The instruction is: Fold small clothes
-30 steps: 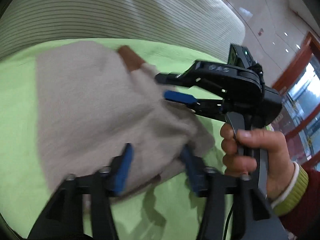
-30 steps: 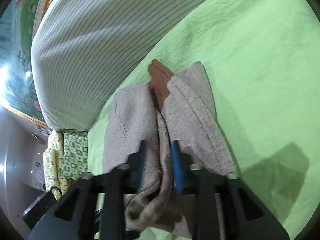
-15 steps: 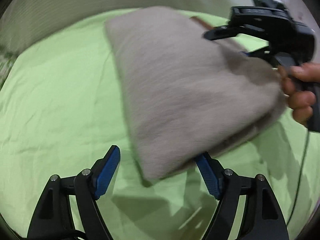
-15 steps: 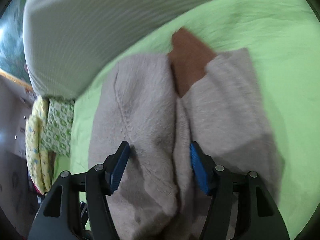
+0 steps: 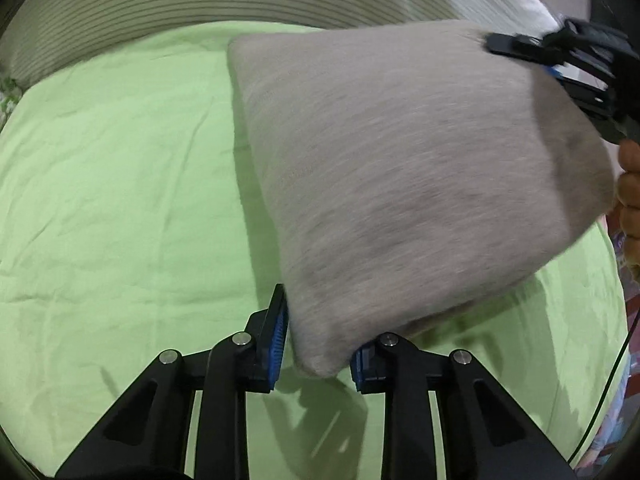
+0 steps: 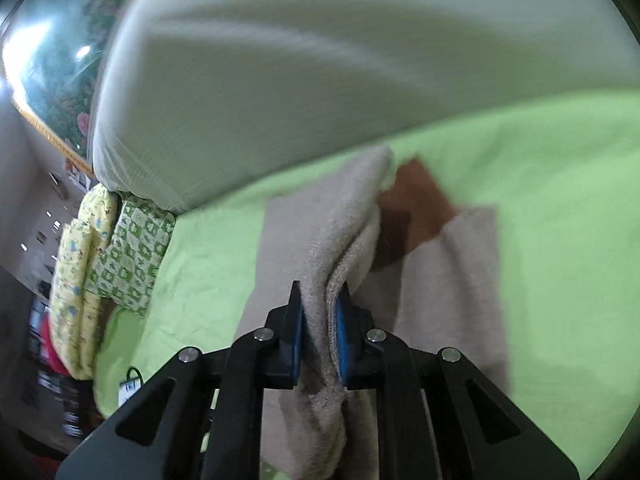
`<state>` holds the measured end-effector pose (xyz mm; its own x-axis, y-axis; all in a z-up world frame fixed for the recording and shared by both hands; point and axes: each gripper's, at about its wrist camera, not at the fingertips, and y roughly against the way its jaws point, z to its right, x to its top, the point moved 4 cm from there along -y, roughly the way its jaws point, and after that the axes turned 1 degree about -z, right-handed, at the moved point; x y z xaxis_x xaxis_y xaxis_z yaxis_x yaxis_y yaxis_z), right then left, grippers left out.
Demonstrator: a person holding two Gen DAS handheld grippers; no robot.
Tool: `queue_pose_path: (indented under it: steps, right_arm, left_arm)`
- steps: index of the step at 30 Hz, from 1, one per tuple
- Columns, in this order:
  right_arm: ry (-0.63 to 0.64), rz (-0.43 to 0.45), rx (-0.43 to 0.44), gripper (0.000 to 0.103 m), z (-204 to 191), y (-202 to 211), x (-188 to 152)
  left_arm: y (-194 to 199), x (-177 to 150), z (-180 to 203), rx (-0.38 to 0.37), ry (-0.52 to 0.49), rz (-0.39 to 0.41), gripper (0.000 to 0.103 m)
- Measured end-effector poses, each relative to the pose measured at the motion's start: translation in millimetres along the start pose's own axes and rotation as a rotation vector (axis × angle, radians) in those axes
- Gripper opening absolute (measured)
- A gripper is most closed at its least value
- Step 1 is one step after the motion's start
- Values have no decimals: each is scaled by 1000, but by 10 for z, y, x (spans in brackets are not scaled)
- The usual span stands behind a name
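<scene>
Nearest in the left wrist view, the left gripper (image 5: 318, 344) is seen with its jaws just closed in on the lower corner of the beige garment (image 5: 404, 184); the corner sits between the blue pads (image 5: 276, 336), the left pad touching the cloth, while the right pad is partly hidden behind the fold, so a firm pinch cannot be told for certain. The garment is held up as a folded slab, lifted off the green bed sheet (image 5: 120, 200), on which its shadow is cast. At its far upper corner the right gripper (image 5: 560, 68) is seen, blurred, with a person's hand (image 5: 630, 188) at the frame edge beside it. In the right wrist view, the right gripper (image 6: 318, 332) is shown with its jaws pressed together on a bunched ridge of the beige garment (image 6: 340, 240), having just closed on it. Beyond the ridge a brown piece (image 6: 416, 204) is exposed between the beige layers, and the rest of the garment lies on the green bed sheet (image 6: 560, 200). Farther off, a striped pale cushion (image 6: 320, 60) is seen, and to the left a yellow and green patterned bundle (image 6: 112, 268) at the bed edge.
</scene>
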<state>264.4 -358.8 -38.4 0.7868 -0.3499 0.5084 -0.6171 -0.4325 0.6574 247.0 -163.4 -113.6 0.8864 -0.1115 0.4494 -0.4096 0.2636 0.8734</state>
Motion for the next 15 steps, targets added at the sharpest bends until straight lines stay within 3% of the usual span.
queue_pose_path:
  steps: [3, 8, 11, 15]
  right_arm:
    - [-38, -35, -78, 15, 327, -63, -210]
    - [-138, -88, -121, 15, 749, -373, -554]
    - [-148, -42, -101, 15, 679, -308, -445]
    - [-51, 12, -102, 15, 430, -228, -173]
  left_arm:
    - [-73, -14, 48, 12, -34, -10, 26]
    - [-198, -28, 12, 9, -39, -44, 27]
    - [-166, 25, 28, 4, -45, -44, 27]
    - [-137, -16, 56, 4, -35, -52, 26]
